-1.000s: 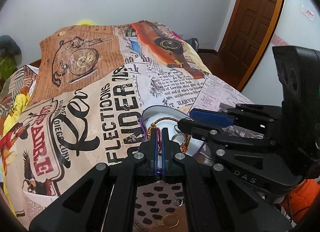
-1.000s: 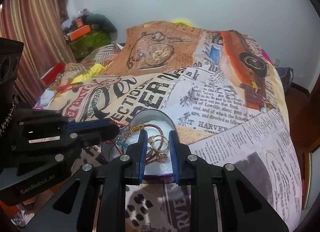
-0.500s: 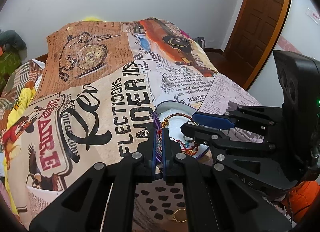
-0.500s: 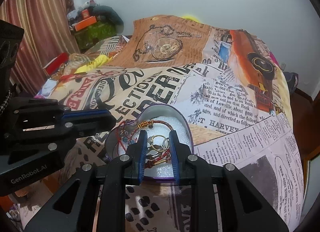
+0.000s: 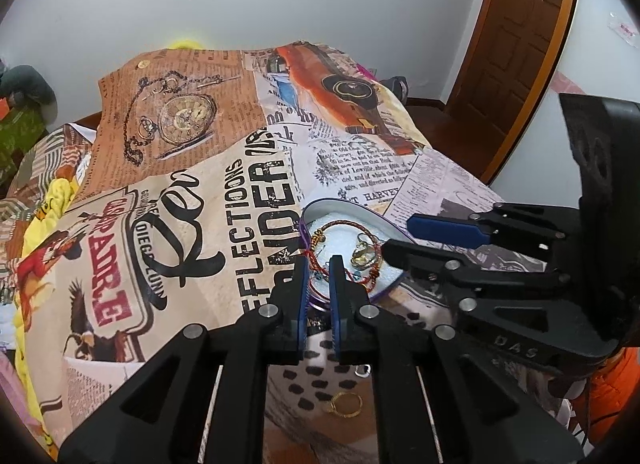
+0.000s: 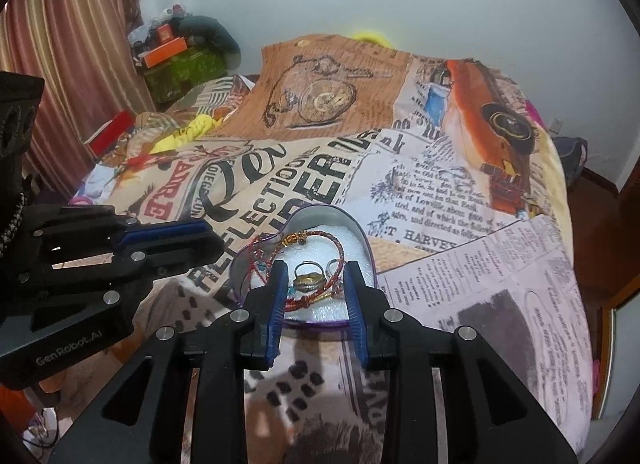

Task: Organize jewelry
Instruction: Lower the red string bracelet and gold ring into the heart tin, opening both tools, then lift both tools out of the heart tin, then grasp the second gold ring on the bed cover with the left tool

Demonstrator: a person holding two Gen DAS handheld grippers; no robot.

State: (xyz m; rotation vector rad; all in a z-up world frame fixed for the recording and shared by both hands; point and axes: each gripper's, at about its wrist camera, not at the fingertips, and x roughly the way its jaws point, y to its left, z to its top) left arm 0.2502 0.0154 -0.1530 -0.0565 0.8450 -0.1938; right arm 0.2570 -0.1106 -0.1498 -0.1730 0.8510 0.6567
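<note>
A heart-shaped tin [image 5: 308, 215] [image 6: 362, 236] with a purple rim and white foam lining lies on the bedspread. It holds red thread bracelets [image 6: 320, 234] and a gold ring [image 6: 308, 280]. My left gripper [image 5: 319, 268] [image 6: 212, 238] hovers over the tin's near left rim. Its jaws are opening to a narrow gap, and only a bit of bracelet and rim shows through it, untouched. My right gripper [image 6: 316, 276] [image 5: 400, 236] is over the tin's near side, jaws opening. The gold ring lies on the foam between its pads, which do not touch it.
A gold hoop [image 5: 346, 404] and a small silver ring [image 5: 363, 371] lie loose on the spotted cloth near me. The newspaper-print bedspread [image 6: 440, 191] drops off at the right toward a wooden door [image 5: 516, 43]. Boxes and clutter [image 6: 176, 59] stand far left by the curtain.
Both grippers' jaws have widened. The left went from fully shut to a narrow gap. The right's pads have come away from the gold ring, which now rests in the tin.
</note>
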